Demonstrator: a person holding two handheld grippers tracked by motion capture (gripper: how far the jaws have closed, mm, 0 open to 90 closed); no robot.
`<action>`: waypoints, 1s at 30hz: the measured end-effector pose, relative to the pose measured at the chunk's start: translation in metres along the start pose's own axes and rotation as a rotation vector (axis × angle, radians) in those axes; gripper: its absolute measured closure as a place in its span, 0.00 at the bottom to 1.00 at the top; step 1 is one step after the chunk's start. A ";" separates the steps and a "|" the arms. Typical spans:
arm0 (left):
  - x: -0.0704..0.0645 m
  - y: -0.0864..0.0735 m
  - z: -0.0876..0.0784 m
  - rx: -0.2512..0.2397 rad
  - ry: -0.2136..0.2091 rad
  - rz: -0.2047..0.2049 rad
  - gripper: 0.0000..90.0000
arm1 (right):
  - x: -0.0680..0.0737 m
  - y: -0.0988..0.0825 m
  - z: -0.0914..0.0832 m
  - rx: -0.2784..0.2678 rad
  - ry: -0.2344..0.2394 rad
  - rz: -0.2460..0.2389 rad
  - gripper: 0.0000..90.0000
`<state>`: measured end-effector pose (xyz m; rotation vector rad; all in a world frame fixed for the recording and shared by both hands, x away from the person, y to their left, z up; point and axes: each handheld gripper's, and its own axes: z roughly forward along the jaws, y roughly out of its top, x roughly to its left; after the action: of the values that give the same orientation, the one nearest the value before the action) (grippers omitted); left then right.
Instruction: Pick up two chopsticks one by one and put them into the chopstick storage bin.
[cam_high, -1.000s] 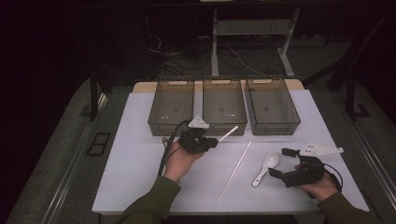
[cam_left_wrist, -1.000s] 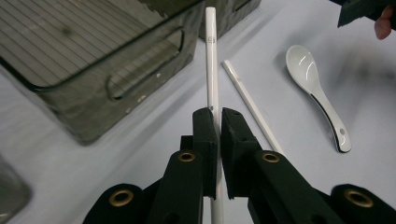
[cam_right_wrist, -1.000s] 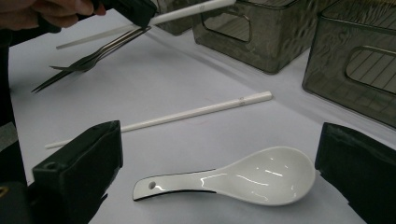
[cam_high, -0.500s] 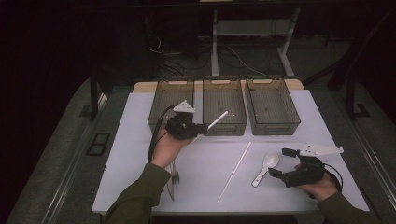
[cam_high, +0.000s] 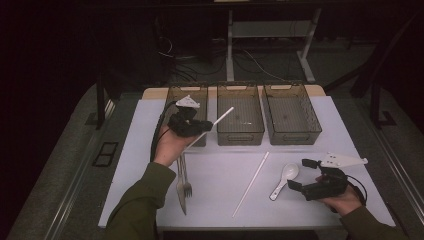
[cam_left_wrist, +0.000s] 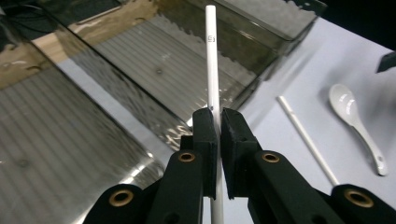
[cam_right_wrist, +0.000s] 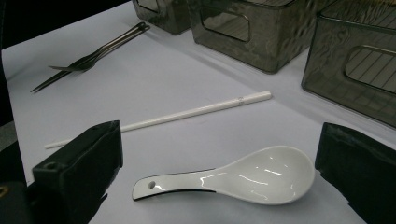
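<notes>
while the left gripper (cam_high: 202, 129) hangs above the table at about ten o'clock from the table's middle, its jaws are pressed onto a white chopstick (cam_high: 216, 122), which slants up toward two o'clock across the gap between the left bin (cam_high: 176, 95) and the middle bin (cam_high: 240, 136). along the left gripper's own jaws, the chopstick (cam_left_wrist: 211, 65) runs straight up to twelve o'clock from between the two black pads, its printed end over the ribbed floor of a smoky clear bin (cam_left_wrist: 154, 65). a second chopstick (cam_high: 251, 183) lies flat on the white table sheet (cam_high: 140, 145) at around six o'clock from the middle bin, slanting from seven o'clock to one o'clock. just beside it, toward three o'clock, a white ceramic spoon (cam_high: 285, 179) lies with its bowl up. the right gripper (cam_high: 299, 173) rests low at about four o'clock on the table, its jaws spread wide on either side of the spoon's bowl without touching it; in the right gripper view the spoon (cam_right_wrist: 243, 178) sits between the two black jaws, handle pointing to nine o'clock. a fork and a knife (cam_high: 183, 184) lie together at seven o'clock, partly under the left forearm. the right bin (cam_high: 292, 134) stands at one o'clock.
</notes>
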<state>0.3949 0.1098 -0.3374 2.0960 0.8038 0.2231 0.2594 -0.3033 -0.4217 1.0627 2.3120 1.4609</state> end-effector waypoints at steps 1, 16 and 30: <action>0.002 0.001 0.000 0.002 0.001 0.007 0.93 | 0.000 0.000 0.000 0.000 -0.001 0.000 0.01; 0.049 0.024 -0.001 -0.081 0.066 0.006 0.93 | -0.001 0.000 0.000 0.001 0.000 0.006 0.01; 0.107 0.026 -0.004 -0.104 0.114 -0.048 0.93 | -0.002 -0.001 0.000 0.001 0.001 0.016 0.01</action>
<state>0.4888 0.1670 -0.3281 1.9780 0.8903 0.3532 0.2603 -0.3054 -0.4229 1.0838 2.3104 1.4659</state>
